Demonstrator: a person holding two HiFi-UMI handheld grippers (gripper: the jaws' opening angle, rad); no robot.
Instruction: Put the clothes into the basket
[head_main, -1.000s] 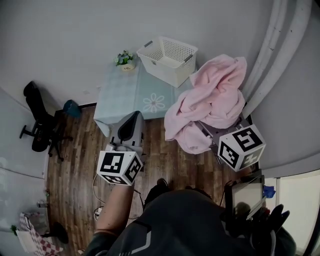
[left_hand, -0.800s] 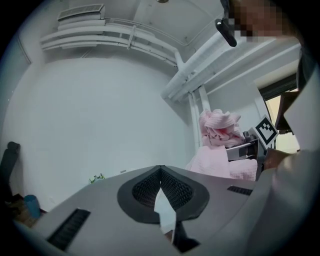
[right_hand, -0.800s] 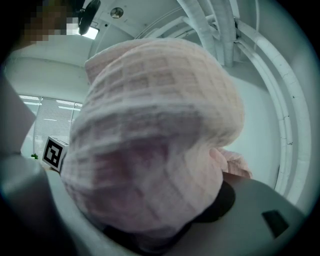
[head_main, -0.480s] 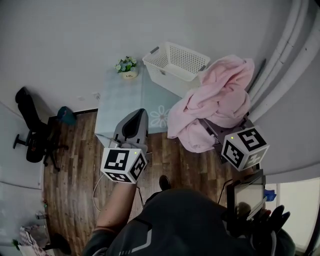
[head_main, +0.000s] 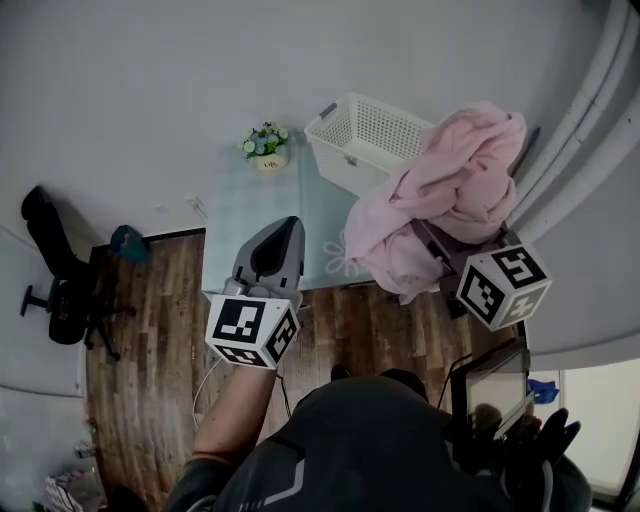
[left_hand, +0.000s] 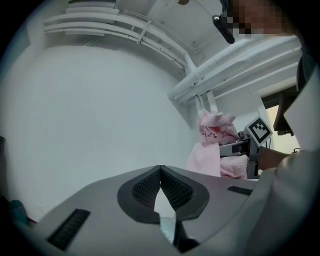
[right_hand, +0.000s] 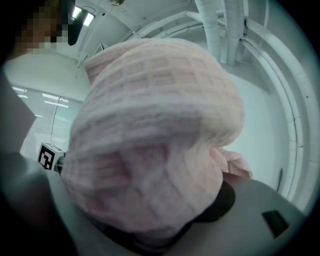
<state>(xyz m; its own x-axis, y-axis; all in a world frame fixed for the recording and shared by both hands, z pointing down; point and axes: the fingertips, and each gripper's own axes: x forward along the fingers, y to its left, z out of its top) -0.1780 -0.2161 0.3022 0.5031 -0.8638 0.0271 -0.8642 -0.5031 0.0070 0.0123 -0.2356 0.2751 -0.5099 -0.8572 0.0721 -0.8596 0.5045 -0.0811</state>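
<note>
Obstructions and surroundings:
- The pink cloth (head_main: 455, 185) hangs bunched from my right tongs (head_main: 440, 248). In the head view it covers the right end of the basket (head_main: 345, 160) and the far right corner of the surface (head_main: 250, 210). I cannot tell whether it touches either.
- In the right gripper view the cloth (right_hand: 150, 140) fills nearly the whole frame and bulges over both jaws.
- A small potted plant (head_main: 266, 146) stands at the far left corner of the surface, just left of the basket and apart from it.
- White pipes (head_main: 590, 110) run along the wall (head_main: 130, 80) on the right, close behind the cloth.

Tongs:
- Right tongs: clamped on the pink cloth, jaws wide around a thick fold. The marker cube (head_main: 503, 286) sits below the bundle.
- Left tongs (head_main: 287, 226): jaws together with nothing between them, as the left gripper view (left_hand: 160, 169) shows. They are held level over the near edge of the surface, well left of the cloth.

Surface and room:
- The surface carries a pale blue cover with a flower print near its front edge.
- The floor (head_main: 150, 330) is dark wood plank.
- A black office chair (head_main: 58, 290) stands far left, well clear of the surface.

Containers:
- The basket is white lattice plastic with grey handles. It stands at the far side of the surface against the wall.
- The part of its inside that I can see shows only its own lattice walls.
- The cloth is beside and above it, held in the air.
</note>
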